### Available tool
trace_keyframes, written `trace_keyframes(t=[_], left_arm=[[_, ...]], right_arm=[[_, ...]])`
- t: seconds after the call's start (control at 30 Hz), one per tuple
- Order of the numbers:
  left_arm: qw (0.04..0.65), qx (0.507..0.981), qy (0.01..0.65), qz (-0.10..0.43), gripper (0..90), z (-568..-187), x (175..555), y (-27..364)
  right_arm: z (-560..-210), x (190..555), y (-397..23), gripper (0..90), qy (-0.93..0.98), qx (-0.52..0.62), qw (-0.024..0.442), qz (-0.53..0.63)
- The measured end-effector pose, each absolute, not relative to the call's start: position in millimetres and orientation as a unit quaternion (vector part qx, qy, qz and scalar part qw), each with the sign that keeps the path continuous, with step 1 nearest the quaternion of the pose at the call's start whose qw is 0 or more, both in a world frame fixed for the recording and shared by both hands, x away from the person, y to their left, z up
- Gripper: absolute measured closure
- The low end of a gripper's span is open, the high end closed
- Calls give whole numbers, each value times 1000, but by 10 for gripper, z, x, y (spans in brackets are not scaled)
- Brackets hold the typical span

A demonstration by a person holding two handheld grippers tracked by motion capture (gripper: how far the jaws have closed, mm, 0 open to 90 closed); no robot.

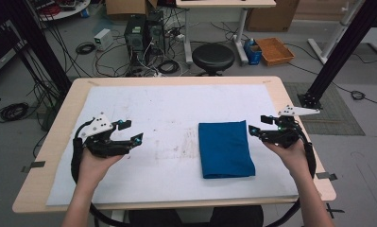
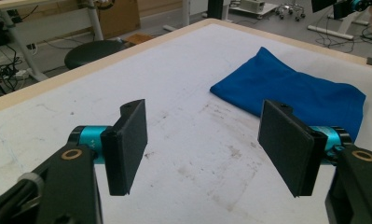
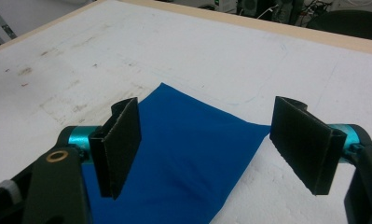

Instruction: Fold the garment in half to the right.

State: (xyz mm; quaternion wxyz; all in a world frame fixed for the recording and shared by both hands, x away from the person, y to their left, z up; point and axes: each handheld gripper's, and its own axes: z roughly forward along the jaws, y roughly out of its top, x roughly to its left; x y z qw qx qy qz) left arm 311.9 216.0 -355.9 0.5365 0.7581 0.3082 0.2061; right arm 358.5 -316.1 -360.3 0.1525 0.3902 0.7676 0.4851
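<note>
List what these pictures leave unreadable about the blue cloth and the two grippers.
- Blue cloth: the number of folded layers and what lies beneath it are hidden by its own top surface in the high view.
- Cloth's near part: cut off by the bottom edge and the jaws in the right gripper view.
- Left gripper and right gripper: both open; pad texture too small in the high view.

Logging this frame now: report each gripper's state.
Left gripper: open, holding nothing.
Right gripper: open, holding nothing, above the blue cloth.
</note>
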Motion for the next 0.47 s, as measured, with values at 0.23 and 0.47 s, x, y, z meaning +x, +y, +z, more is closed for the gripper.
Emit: trace_keyframes(t=[0.23, 0.47], left_arm=[[534, 760, 309, 205, 330, -3569, 3121, 2155], [531, 762, 309, 205, 329, -3586, 3125, 2153]], right_arm=[[-3607, 3592, -3173, 247, 767, 390, 153, 485], [-3612, 3604, -3190, 246, 767, 392, 152, 484]])
